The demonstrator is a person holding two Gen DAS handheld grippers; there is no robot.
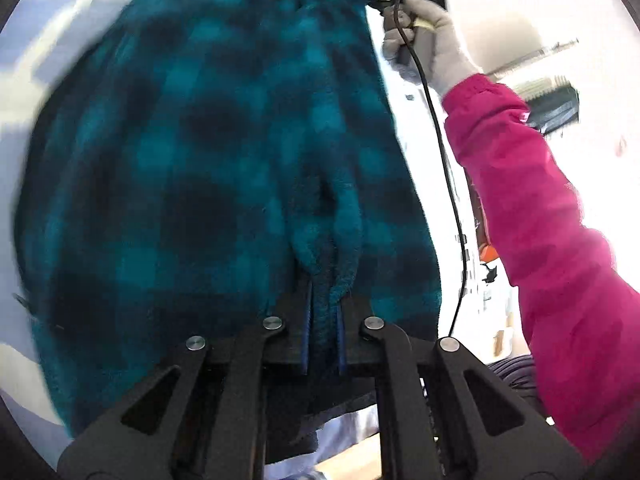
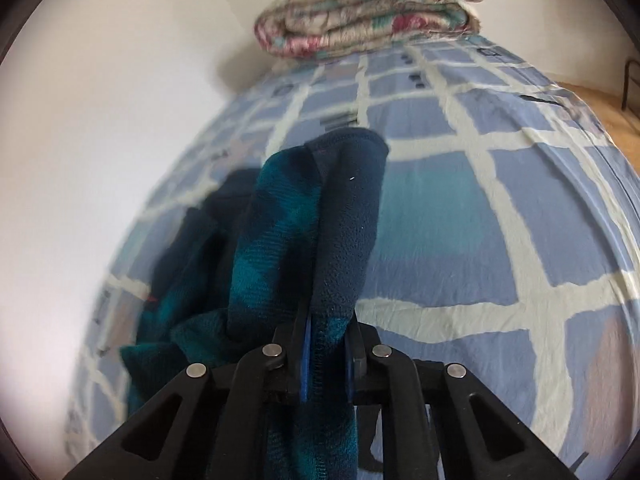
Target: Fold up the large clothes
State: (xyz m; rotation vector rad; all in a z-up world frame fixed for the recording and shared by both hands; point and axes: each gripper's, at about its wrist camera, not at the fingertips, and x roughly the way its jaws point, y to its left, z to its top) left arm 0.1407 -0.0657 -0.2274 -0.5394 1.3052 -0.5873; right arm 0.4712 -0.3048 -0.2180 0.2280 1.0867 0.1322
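I read 2 grips on 1 garment. Left gripper (image 1: 325,312) is clenched on a fold of the teal checked fleece (image 1: 224,152), which spreads away from it over the bed. Right gripper (image 2: 327,344), at the fleece's far right corner in the left view, pinches a bunched edge above the blue grid bedsheet (image 2: 500,184). Folded floral blanket (image 2: 372,12) sits far.

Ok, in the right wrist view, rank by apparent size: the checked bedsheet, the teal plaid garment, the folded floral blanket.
1. Checked bedsheet, fills most of the view.
2. Teal plaid garment, though it hangs close to the camera, which enlarges it.
3. Folded floral blanket, farthest away, so probably bigger than it looks.
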